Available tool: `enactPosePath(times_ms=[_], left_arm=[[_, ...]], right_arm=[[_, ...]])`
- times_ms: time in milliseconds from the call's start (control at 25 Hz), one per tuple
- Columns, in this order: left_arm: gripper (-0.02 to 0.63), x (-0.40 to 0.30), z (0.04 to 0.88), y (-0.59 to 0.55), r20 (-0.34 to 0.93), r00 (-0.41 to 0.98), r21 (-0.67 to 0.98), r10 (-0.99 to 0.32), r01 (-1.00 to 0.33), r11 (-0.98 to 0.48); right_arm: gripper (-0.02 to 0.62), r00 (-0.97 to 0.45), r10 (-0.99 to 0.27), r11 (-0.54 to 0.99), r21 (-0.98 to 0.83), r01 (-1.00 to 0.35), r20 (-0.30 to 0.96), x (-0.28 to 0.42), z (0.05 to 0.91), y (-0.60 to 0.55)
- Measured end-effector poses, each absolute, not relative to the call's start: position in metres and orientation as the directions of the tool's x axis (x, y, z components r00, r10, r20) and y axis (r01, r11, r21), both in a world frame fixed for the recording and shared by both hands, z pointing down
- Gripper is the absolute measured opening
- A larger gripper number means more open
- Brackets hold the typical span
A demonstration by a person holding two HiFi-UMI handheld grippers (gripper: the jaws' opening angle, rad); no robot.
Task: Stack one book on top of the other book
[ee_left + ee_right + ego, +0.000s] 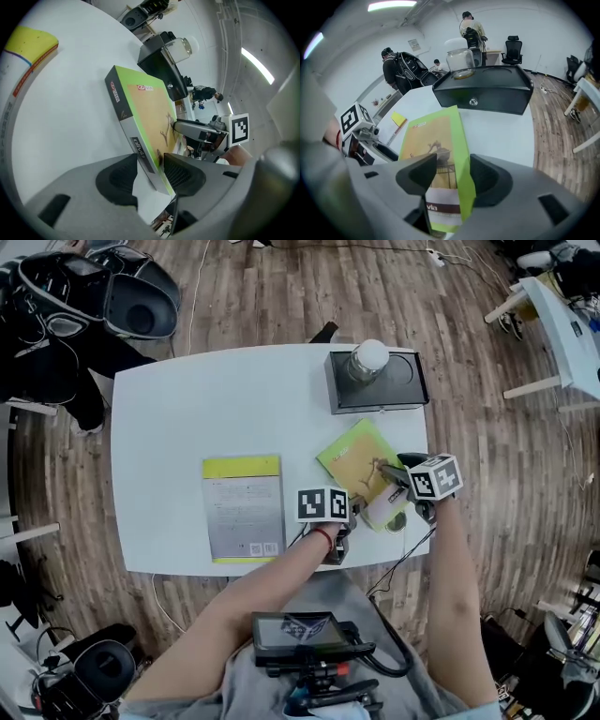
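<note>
Head view: a white table seen from above. A grey book with a yellow band lies flat near the front middle. To its right, well apart, a green book sits askew. The left gripper meets its near left edge and the right gripper its near right side. Behind it stands a black box with a jar on top

Left gripper view: the left gripper's fingers are clamped on the green book, one pad on the spine side and the other on the front cover. The book is tilted, so spine and cover both show; whether its far corner touches the table cannot be told. The right gripper reaches onto the cover from the right. The grey book's yellow corner shows at far left, with the black box and jar beyond

Right gripper view: the right gripper's fingers appear closed on the near end of the green book, which fills the gap between them. The left gripper shows at left. The black box and jar stand behind, with people in the background
</note>
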State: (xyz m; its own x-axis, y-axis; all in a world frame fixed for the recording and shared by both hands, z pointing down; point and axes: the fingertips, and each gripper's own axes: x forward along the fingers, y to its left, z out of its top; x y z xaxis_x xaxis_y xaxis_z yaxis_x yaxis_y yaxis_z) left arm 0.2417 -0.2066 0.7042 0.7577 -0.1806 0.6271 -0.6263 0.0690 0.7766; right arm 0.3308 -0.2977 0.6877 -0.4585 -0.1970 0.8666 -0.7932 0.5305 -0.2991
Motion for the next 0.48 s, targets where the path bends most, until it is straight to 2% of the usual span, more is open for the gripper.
enactPosePath(times_ms=[200, 480], left_arm=[[0.187, 0.212, 0.702, -0.221, 0.663, 0.723, 0.737, -0.194, -0.675, 0.001], [0.187, 0.190, 0.700, -0.215, 0.690, 0.710, 0.693, -0.140, -0.704, -0.156]], right_arm=[[0.224, -0.485, -0.239, 0.446, -0.348, -0.824, 0.841, 0.323, 0.685, -0.271], [0.224, -0.514, -0.351, 0.330, -0.410, -0.850, 0.783, 0.309, 0.683, -0.233]])
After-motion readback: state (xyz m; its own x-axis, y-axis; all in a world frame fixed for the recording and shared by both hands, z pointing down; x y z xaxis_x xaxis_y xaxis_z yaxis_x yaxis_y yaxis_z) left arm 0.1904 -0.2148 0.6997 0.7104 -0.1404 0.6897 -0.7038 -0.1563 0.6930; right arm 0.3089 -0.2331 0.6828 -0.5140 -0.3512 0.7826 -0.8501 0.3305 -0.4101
